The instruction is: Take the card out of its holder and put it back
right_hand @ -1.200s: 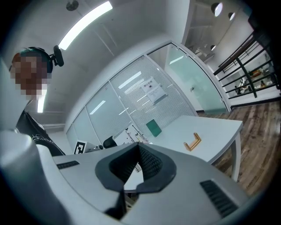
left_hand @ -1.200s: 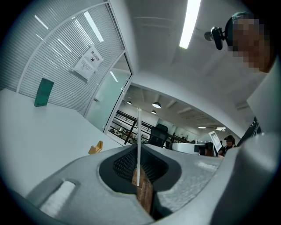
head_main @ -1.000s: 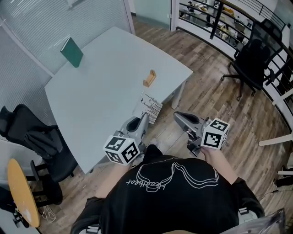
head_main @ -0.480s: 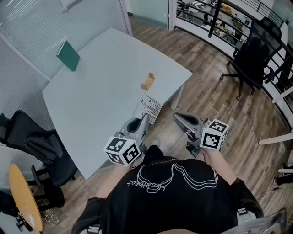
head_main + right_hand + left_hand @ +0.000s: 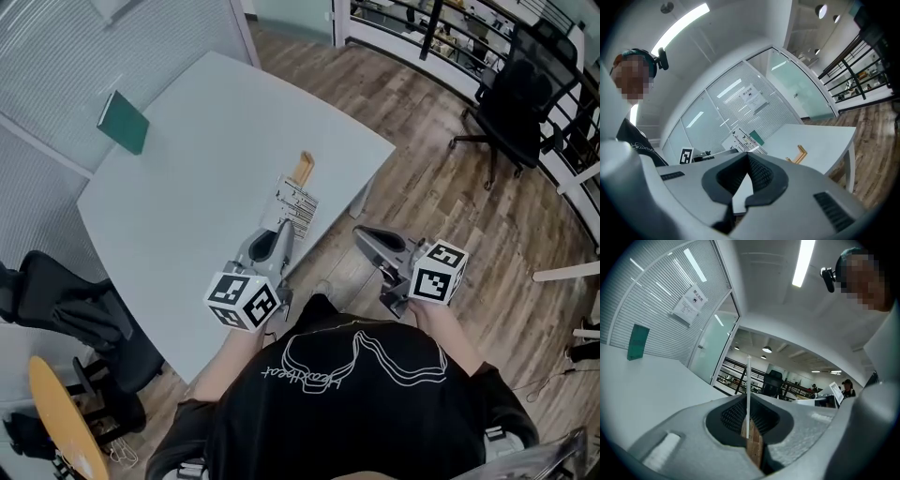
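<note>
Left tool (image 5: 281, 231) clenched on the card (image 5: 296, 207), near the holder (image 5: 302, 170) on the worktop (image 5: 187, 197). Right tool (image 5: 367, 240) looks closed, empty.

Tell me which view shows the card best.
The head view: the card shows its whole printed face, pinched in the left gripper. The left gripper view shows it only edge-on, a thin white line between the jaws. The right gripper view catches a small part beyond its own jaws.
</note>
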